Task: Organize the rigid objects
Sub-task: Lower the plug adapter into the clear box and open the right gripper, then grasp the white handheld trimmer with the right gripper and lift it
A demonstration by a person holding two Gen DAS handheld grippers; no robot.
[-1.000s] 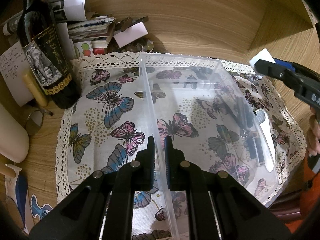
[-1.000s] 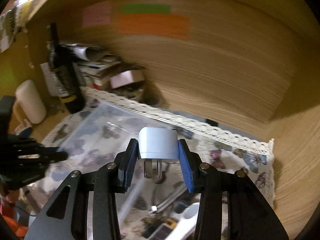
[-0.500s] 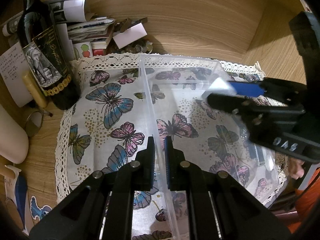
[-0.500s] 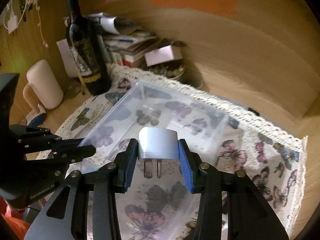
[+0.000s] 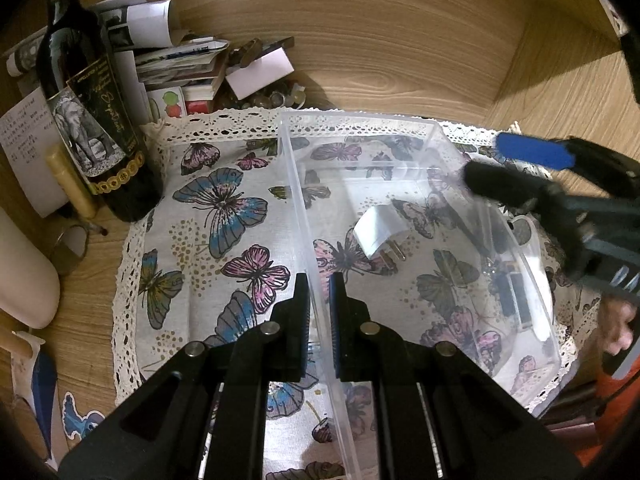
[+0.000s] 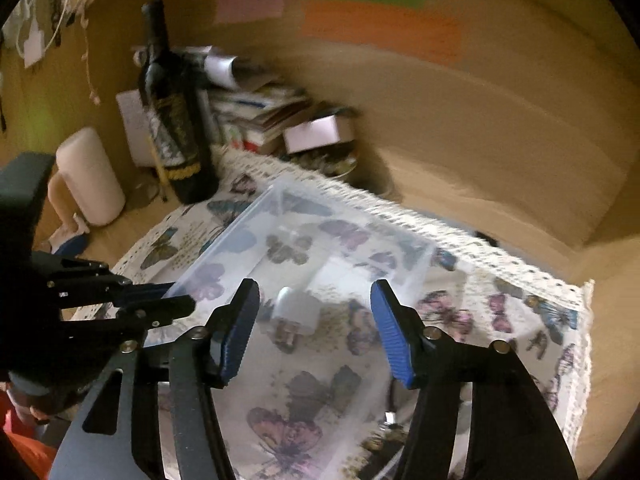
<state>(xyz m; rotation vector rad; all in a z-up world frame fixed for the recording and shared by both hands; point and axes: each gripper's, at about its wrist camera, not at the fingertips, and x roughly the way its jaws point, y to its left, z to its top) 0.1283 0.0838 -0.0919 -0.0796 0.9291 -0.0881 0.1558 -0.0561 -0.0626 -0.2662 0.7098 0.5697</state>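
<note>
Left wrist view: my left claw (image 5: 319,296) is clamped on the near wall of the clear plastic bin (image 5: 536,280), one finger on each side. The white plug adapter (image 5: 378,233) lies on its side on the bin floor, prongs pointing toward me. A wine bottle (image 5: 88,120) stands on the butterfly cloth's (image 5: 216,216) corner.

Right wrist view: my right claw (image 6: 315,330) is spread wide, gripping nothing, hovering over the bin (image 6: 224,248). The adapter (image 6: 298,308) sits below, between the fingers, a bit blurry.
</note>
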